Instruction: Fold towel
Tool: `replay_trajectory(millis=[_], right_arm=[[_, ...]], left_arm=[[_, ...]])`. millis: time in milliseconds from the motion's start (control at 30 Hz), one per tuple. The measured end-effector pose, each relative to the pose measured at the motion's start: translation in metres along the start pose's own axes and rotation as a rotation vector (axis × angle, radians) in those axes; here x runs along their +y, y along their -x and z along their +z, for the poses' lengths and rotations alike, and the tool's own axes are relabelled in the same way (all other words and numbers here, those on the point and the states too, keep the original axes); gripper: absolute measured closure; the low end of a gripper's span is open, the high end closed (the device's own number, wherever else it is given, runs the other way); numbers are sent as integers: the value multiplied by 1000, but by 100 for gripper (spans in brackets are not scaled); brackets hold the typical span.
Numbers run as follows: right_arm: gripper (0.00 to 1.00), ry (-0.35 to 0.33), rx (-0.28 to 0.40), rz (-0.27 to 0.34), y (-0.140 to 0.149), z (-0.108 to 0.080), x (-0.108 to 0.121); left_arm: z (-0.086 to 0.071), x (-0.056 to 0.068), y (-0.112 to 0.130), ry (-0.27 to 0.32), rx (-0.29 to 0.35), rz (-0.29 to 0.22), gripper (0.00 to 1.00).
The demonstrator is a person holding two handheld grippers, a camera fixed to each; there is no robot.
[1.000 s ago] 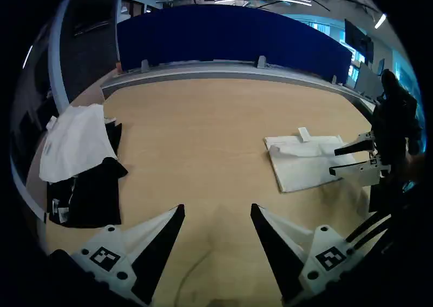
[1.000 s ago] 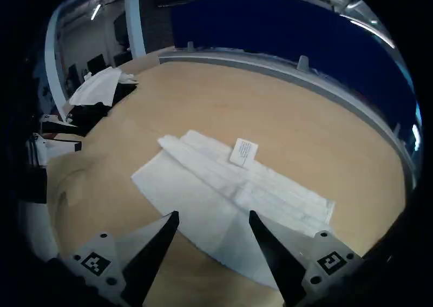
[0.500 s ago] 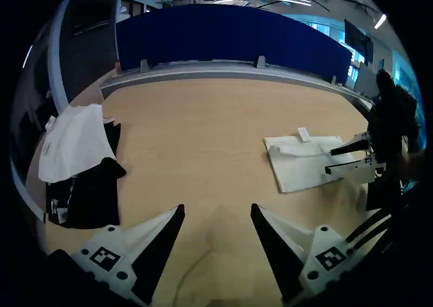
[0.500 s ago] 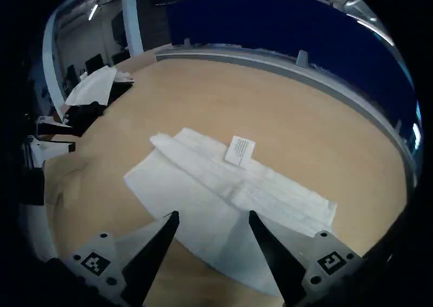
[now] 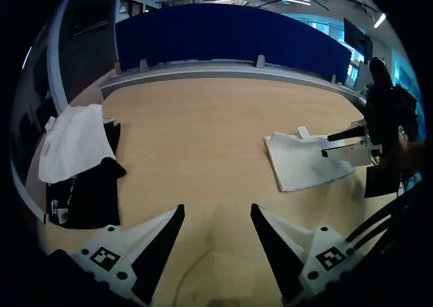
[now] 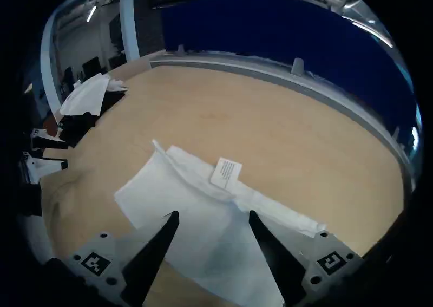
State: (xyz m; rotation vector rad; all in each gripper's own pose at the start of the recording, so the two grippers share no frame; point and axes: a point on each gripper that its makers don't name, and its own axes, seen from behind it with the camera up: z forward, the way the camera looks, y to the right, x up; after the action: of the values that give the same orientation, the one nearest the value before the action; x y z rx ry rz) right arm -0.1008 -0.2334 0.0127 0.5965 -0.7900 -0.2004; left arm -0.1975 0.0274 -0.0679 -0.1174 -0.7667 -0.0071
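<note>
Left gripper view: the left tool [image 5: 216, 220] hangs released, fingers wide apart, over the table [image 5: 205, 123]. The white towel [image 5: 300, 163] lies to the right, with the right tool [image 5: 325, 147] above its edge. Right gripper view: the right tool is released, its fingers spread over the towel.

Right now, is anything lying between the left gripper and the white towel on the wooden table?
Nothing visible. Bare light wooden table runs from the open left gripper to the white folded towel. The black and white clothes pile lies off to one side, and the right gripper is at the towel's other side.
</note>
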Motion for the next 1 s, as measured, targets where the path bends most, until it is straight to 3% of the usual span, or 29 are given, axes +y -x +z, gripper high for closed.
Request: replay_trajectory(millis=[467, 1000], right_arm=[[0, 5, 6, -4, 6, -14, 1], [0, 57, -19, 20, 55, -59, 35]], left_arm=[[1, 2, -5, 4, 5, 7, 10], [-3, 9, -8, 13, 8, 13, 10]])
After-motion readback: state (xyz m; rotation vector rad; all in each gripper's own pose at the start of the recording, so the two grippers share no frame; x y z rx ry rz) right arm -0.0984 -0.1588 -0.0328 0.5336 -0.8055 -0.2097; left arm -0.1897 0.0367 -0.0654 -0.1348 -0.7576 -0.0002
